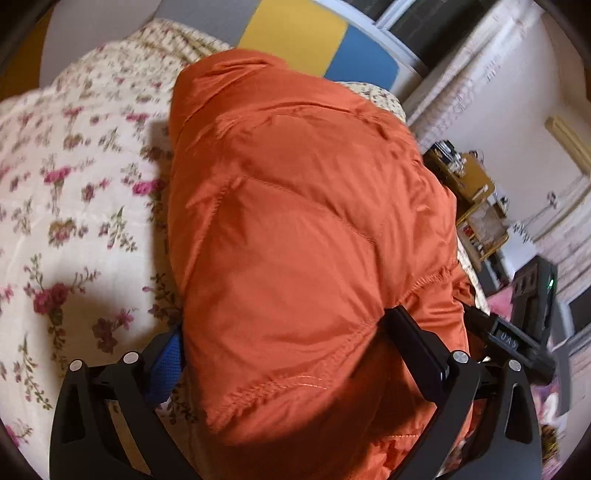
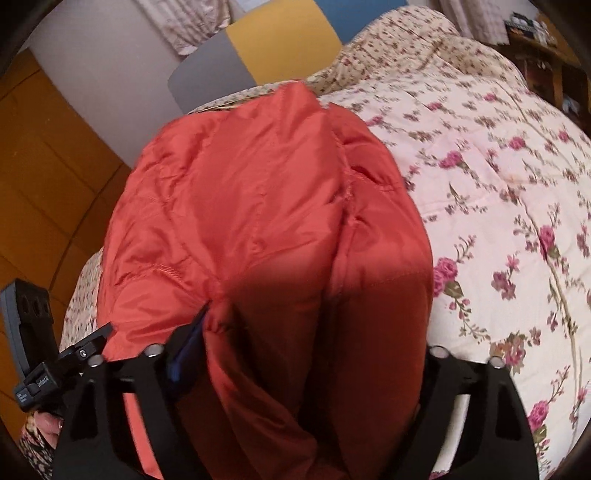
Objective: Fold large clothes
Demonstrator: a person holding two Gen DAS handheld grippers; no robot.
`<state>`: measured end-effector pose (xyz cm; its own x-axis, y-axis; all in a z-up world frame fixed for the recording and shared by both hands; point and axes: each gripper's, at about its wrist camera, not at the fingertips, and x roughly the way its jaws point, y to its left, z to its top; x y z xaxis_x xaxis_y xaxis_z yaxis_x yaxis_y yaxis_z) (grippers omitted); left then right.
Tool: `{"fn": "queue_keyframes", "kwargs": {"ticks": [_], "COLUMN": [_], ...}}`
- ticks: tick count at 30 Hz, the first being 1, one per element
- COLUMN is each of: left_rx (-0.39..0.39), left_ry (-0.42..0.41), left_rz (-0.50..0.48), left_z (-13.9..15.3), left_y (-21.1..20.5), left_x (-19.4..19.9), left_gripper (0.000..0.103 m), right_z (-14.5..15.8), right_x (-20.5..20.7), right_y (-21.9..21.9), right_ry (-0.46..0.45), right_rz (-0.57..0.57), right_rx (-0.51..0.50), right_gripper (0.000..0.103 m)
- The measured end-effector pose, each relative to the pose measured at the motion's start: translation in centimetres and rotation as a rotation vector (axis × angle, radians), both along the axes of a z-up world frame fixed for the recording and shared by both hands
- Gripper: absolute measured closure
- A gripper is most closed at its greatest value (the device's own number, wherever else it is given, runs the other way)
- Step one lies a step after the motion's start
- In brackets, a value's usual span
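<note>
A puffy orange quilted jacket [image 1: 295, 203] lies bunched in a long folded bundle on a floral bedspread [image 1: 74, 221]. The near end of the bundle fills the wide gap of my left gripper [image 1: 288, 325]. Its blue-padded left finger [image 1: 168, 369] touches the jacket's edge and its right finger [image 1: 413, 347] dents the fabric. In the right wrist view the same jacket [image 2: 258, 203] sits between the fingers of my right gripper [image 2: 314, 332]. The left finger's blue pad [image 2: 184, 354] presses into a gathered crease, while the right fingertip is hidden behind the fabric.
The bedspread [image 2: 498, 184] stretches away to the right of the jacket. A headboard with yellow, blue and grey panels [image 1: 295, 33] stands behind. A cluttered wooden shelf [image 1: 472, 192] is beside the bed, and orange-brown flooring [image 2: 44, 184] lies past the other edge. A hand [image 2: 48, 424] holds the other gripper's body [image 2: 55, 369].
</note>
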<state>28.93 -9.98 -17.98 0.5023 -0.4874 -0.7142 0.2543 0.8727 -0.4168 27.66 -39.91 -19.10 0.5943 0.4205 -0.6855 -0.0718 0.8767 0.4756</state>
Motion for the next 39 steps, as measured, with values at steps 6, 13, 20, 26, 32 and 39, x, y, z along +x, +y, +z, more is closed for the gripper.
{"fn": "queue_keyframes", "kwargs": {"ticks": [6, 13, 20, 26, 32, 39], "left_rx": [0.066, 0.141, 0.211, 0.236, 0.252, 0.280], "left_ry": [-0.104, -0.277, -0.453, -0.520, -0.522, -0.498], "left_rz": [-0.009, -0.021, -0.007, 0.065, 0.200, 0.345], "left_z": [1.6, 4.5, 7.1, 8.5, 9.0, 8.7], "left_y": [-1.1, -1.9, -0.5, 3.9, 10.8, 19.1], "left_x": [-1.5, -3.9, -6.7, -8.4, -9.6, -10.6], "left_gripper": [0.021, 0.037, 0.043, 0.044, 0.044, 0.044], "right_z": [1.2, 2.7, 5.2, 6.7, 7.4, 6.8], "right_x": [-0.9, -2.4, -3.5, -3.5, -2.2, -1.3], "right_y": [1.0, 2.0, 5.3, 11.1, 19.7, 29.4], "right_ry": [-0.075, -0.149, -0.218, -0.272, -0.294, -0.299], "right_rz": [0.020, -0.003, 0.029, 0.098, 0.212, 0.337], "right_rx": [-0.041, -0.012, 0.027, 0.044, 0.061, 0.052], "right_gripper": [0.044, 0.051, 0.052, 0.052, 0.052, 0.052]}}
